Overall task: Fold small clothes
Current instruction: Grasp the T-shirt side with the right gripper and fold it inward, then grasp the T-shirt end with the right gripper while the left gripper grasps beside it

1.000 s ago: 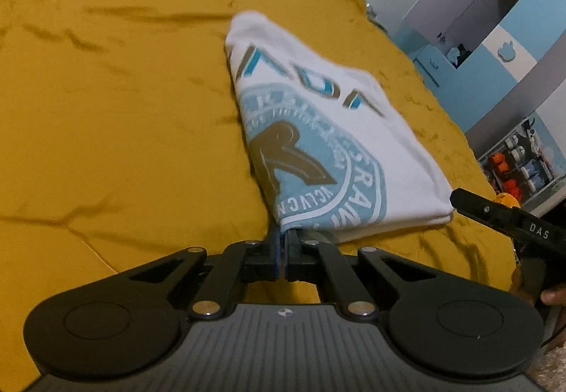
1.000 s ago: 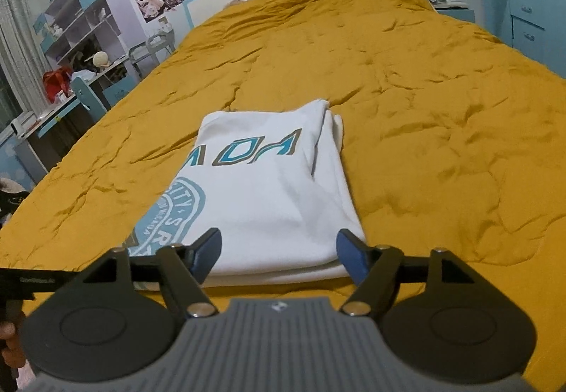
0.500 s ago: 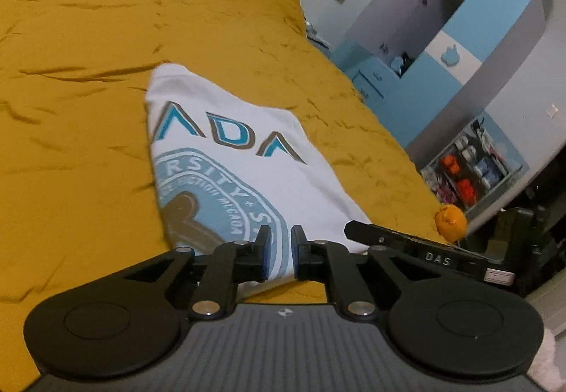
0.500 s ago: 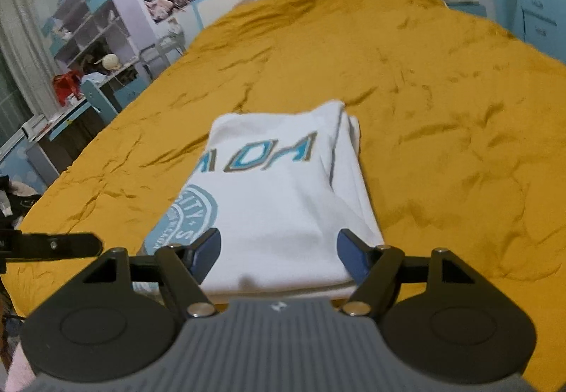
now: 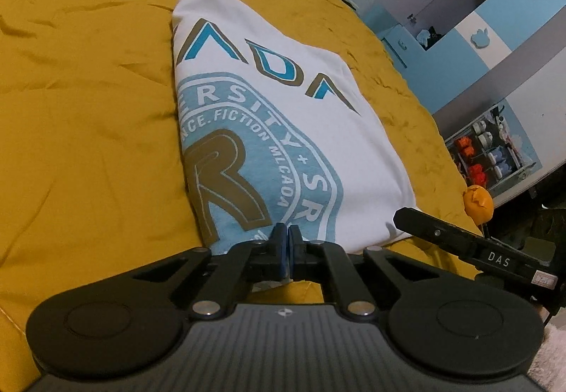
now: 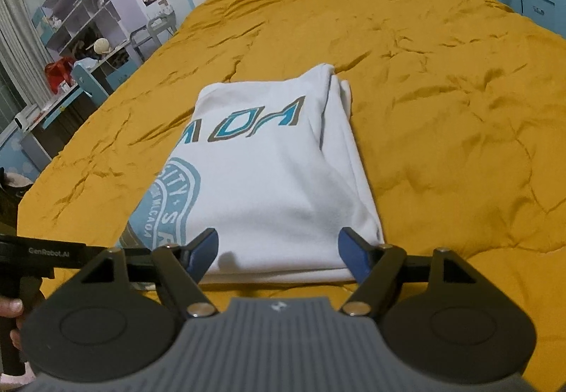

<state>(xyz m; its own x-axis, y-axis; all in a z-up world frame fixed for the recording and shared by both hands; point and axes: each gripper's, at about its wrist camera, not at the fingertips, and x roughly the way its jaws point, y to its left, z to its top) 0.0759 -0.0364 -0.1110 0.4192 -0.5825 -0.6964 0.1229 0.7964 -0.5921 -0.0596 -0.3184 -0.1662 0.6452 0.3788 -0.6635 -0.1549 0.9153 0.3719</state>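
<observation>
A folded white t-shirt (image 5: pixel 318 130) with a blue and brown round print lies on the mustard-yellow bedspread (image 5: pixel 88 109). In the left wrist view my left gripper (image 5: pixel 285 241) has its jaws closing, blue pads together on the shirt's near hem at the print. In the right wrist view the same t-shirt (image 6: pixel 276 172) lies straight ahead. My right gripper (image 6: pixel 277 245) stands open just above the near hem, its fingertips (image 6: pixel 207 243) apart and the cloth untouched between them. The right gripper's side (image 5: pixel 460 240) shows at the shirt's near right corner.
The bedspread (image 6: pixel 442 91) spreads wide around the shirt. A blue and white wardrobe (image 5: pixel 477 38) and a shelf of small items (image 5: pixel 495 151) stand to the right of the bed. A desk and shelves (image 6: pixel 70 49) stand on the left. A hand (image 6: pixel 10 310) holds the left tool's grip.
My left gripper opened slightly half a second ago and has shut again, further along the near hem under the round print. The right gripper has sunk a little toward the hem, still open.
</observation>
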